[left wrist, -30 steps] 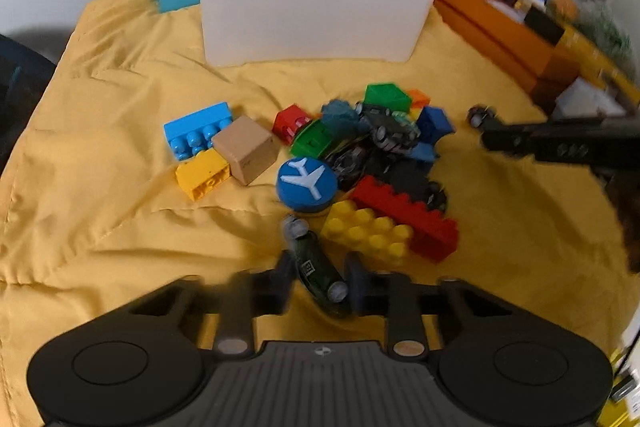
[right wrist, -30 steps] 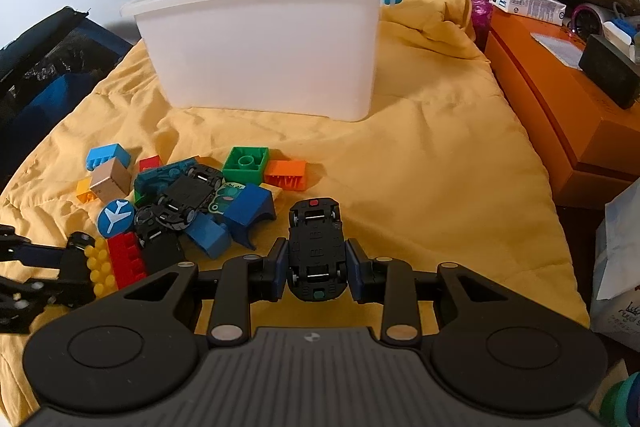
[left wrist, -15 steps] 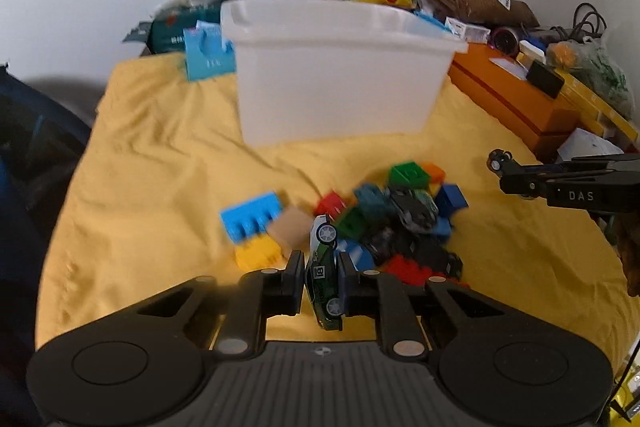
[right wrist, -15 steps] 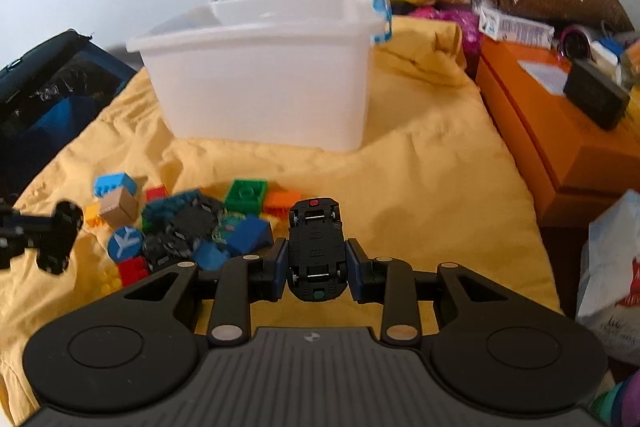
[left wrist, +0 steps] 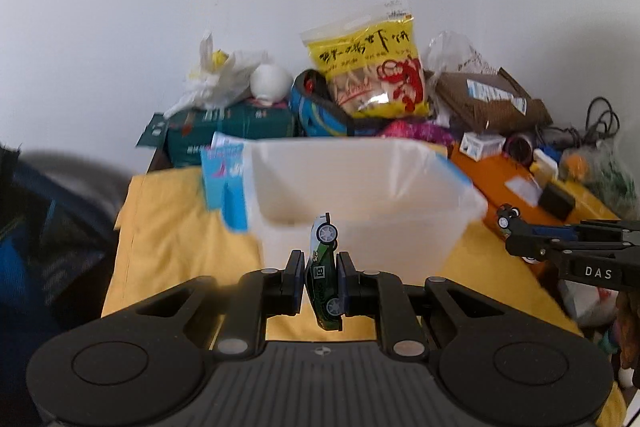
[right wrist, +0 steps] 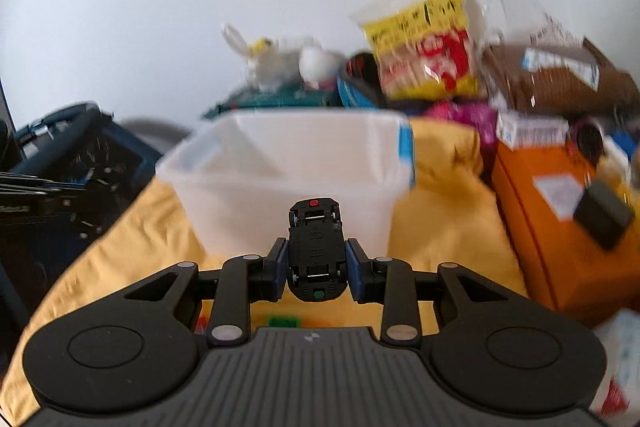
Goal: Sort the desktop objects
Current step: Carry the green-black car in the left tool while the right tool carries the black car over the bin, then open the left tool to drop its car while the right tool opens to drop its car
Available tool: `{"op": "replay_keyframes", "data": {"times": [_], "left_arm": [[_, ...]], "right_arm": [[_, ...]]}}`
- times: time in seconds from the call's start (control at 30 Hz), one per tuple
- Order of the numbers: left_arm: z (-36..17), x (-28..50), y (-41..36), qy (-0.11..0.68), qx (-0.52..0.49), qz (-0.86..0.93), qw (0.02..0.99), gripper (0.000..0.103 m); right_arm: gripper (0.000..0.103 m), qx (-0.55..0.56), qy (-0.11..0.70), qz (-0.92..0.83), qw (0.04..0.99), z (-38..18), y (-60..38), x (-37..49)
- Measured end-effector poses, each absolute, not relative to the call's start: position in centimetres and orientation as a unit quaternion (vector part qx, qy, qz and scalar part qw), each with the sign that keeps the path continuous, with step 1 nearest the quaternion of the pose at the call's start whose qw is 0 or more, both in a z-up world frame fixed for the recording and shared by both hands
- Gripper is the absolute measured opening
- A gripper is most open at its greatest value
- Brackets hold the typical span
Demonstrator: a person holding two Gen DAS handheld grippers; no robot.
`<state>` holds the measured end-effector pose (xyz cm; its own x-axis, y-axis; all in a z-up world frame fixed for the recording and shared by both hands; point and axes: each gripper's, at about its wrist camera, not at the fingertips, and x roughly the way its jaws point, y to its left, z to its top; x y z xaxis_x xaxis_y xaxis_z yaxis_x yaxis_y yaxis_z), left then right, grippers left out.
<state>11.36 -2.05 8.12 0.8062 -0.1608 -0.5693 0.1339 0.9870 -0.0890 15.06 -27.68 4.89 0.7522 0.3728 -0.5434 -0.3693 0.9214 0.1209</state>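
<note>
"DAS" on right gripper [left wrist: 520, 239] | "81" on green toy car [left wrist: 325, 267] side

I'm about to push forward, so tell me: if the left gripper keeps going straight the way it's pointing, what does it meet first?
Most likely the white bin. The left gripper, shut on the green toy car, points at the bin's near wall and rim. Depth is unclear, so it might instead pass just over the rim.

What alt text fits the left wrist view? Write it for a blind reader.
The left tool grips a green toy car on its side, raised before an open white plastic bin on a yellow cloth. The right tool enters from the right; clutter lines the wall behind.
</note>
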Motion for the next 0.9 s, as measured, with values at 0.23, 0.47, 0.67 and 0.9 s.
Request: {"op": "replay_keyframes", "data": {"times": [0.23,0.47,0.67,0.9], "left_arm": [[10.5,17.7,-2.8,0.308,-0.021,-0.090,0.947,0.019],[10.7,23.3,-2.6,0.358,-0.052,-0.096,0.927,0.019],[10.6,26.4,-2.9,0.381,-0.040,-0.087,0.920,0.019],[9.7,29.0,-3.7,0.417,-0.036,-0.066,0.906,0.070]], "right_arm": [[0.033,-0.005,0.293,0.211,0.933,8.5,-26.7,20.6],[0.033,-0.005,0.346,0.211,0.914,9.4,-25.5,26.2],[0.033,-0.017,0.387,0.199,0.900,8.7,-25.0,29.5],[0.062,-0.040,0.398,0.178,0.899,8.2,-23.6,31.3]]}}
